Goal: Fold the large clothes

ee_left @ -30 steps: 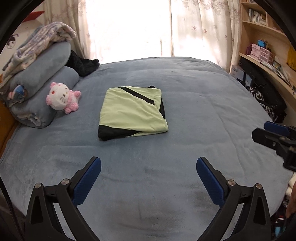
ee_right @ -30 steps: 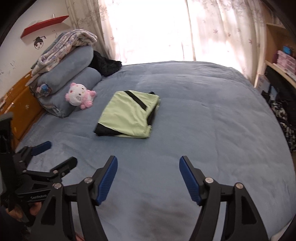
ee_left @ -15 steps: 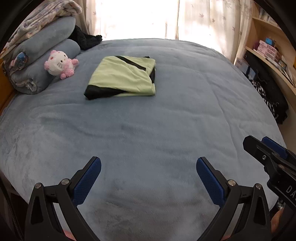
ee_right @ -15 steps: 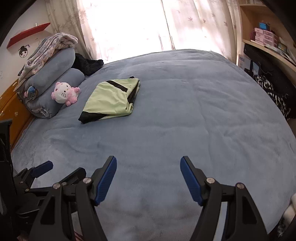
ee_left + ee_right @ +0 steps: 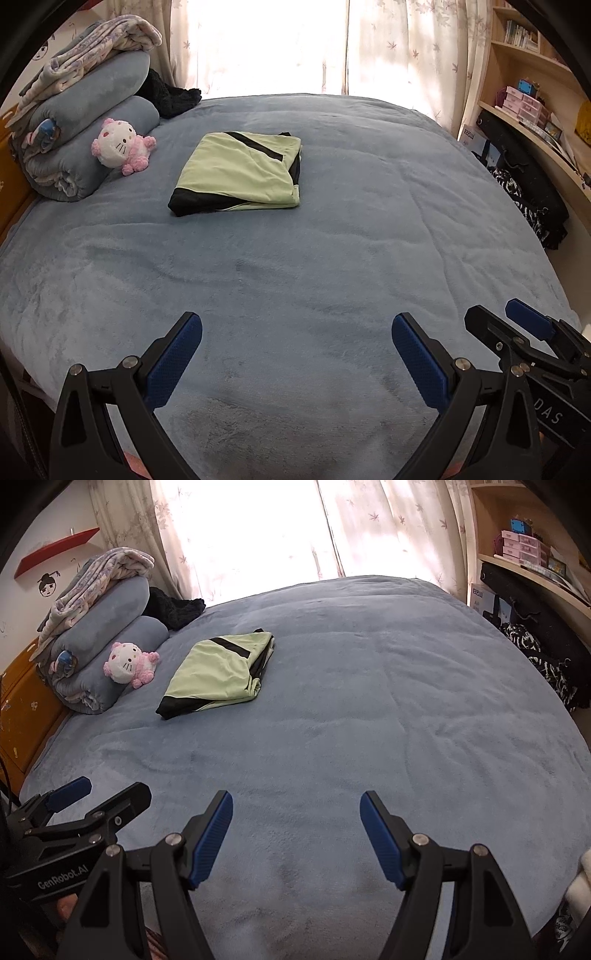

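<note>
A light green garment with black trim point(image 5: 240, 173) point(image 5: 219, 672) lies folded into a flat rectangle on the blue-grey bed cover point(image 5: 332, 240) point(image 5: 369, 709), toward its far left. My left gripper point(image 5: 295, 328) hangs open over the near edge of the bed, nothing between its blue pads. The right gripper point(image 5: 295, 806) is open and empty too, beside it over the same near edge. Each shows in the other's view: the right gripper point(image 5: 506, 321) at the lower right, the left gripper point(image 5: 107, 794) at the lower left. Both are well short of the garment.
Rolled blue bedding point(image 5: 92, 122) with a patterned blanket on top and a pink-white plush cat point(image 5: 120, 146) lie at the bed's far left, a black cloth point(image 5: 170, 96) behind them. Curtained window at the back. Shelves with boxes point(image 5: 524, 103) and dark bags point(image 5: 528, 195) line the right side.
Both grippers have drawn back from the folded garment toward the near edge of the bed and sunk lower. The garment lies as before. Both sets of jaws stay open.
</note>
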Motion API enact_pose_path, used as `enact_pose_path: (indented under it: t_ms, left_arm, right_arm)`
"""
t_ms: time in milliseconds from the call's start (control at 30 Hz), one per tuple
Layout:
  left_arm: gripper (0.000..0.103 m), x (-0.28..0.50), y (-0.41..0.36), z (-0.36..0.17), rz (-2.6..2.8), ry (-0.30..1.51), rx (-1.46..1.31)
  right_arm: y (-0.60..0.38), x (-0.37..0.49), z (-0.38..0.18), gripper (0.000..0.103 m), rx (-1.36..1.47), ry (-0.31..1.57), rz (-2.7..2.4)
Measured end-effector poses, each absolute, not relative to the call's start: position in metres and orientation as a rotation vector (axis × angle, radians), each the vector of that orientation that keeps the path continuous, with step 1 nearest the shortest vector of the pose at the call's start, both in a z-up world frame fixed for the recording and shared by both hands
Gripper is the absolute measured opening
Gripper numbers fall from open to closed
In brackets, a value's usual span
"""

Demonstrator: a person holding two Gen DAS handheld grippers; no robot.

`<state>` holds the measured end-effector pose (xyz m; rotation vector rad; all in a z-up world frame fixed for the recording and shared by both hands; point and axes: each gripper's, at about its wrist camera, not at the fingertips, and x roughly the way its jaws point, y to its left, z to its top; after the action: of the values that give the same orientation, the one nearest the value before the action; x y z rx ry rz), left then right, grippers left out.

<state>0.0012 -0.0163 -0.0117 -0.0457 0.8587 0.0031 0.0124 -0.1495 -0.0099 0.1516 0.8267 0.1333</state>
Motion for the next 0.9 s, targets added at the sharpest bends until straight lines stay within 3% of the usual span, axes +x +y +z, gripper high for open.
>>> enact_pose_path:
  t_ms: [900]
  left_arm:
    - [0.102, -0.001, -0.006, -0.006, 0.024, 0.849, -0.042]
  right_arm:
    - [-0.146, 0.011, -0.002, 0.072, 0.129, 0.806, 0.103]
